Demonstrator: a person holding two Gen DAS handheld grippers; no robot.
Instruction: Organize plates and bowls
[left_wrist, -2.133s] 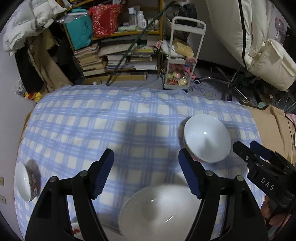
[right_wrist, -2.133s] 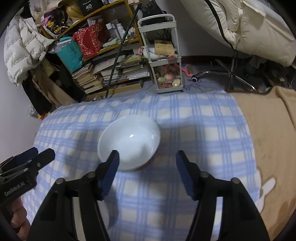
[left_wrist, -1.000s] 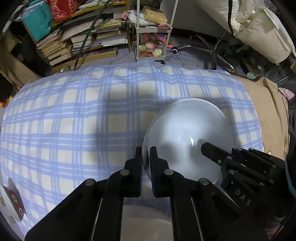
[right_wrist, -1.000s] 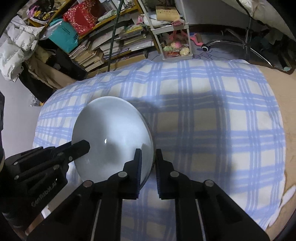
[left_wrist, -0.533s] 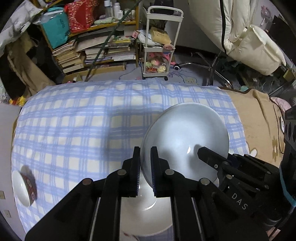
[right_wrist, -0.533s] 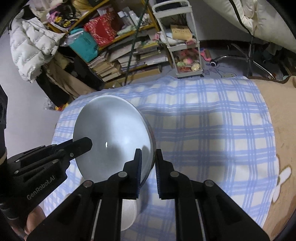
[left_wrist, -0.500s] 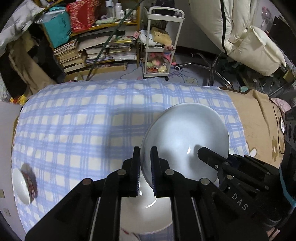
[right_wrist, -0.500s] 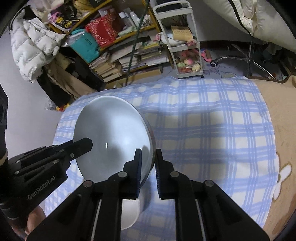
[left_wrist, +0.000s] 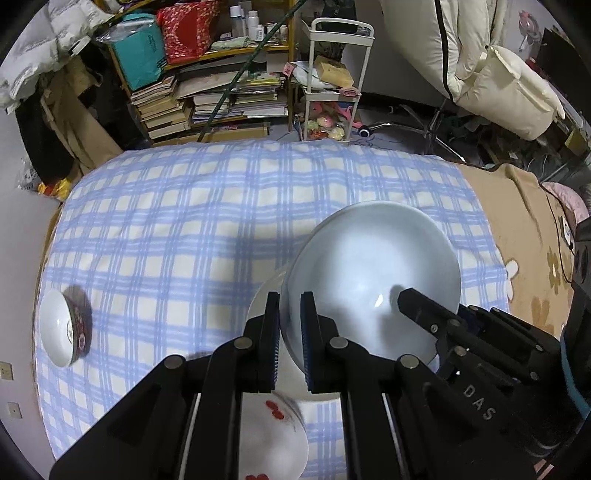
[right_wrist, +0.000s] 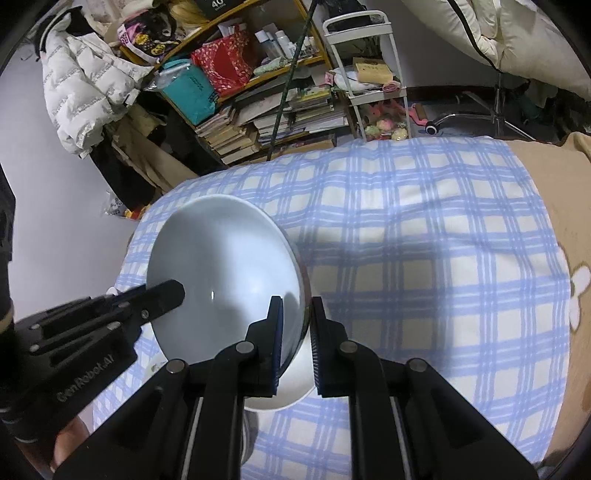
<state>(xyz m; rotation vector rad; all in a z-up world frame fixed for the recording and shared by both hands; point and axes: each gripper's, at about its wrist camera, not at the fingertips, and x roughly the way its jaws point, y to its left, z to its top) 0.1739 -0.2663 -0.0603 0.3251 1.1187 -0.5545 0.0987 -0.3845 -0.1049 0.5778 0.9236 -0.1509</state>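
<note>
Both hand-held grippers clamped on one white bowl: left hand-held gripper nearly closed on the bowl's near-left rim, rim pinched between the blue-padded fingers; right hand-held gripper likewise nearly closed on the opposite rim, one pad inside the bowl, one outside. Bowl held tilted, hollow facing the cameras, lifted clear of the bed. Seen from the right wrist, same bowl with the left tool's finger reaching in over its rim from the lower left; seen from the left wrist, the right tool's finger entering from the lower right. Directly beneath the lifted bowl, a larger white dish, only an edge showing behind and below it. Closer to the left camera, under the gripper's arms, a white plate with red marks, somewhat blurred. Well apart at the left edge of the bed, a small bowl with a dark red patterned outside, lying tipped on its side. Underneath everything, a blue-and-cream checked blanket on the bed; to the right, a tan blanket with flower shapes. Beyond the bed's far edge, a cluttered shelf of stacked books, a white trolley cart, a white puffer jacket hanging at left.
</note>
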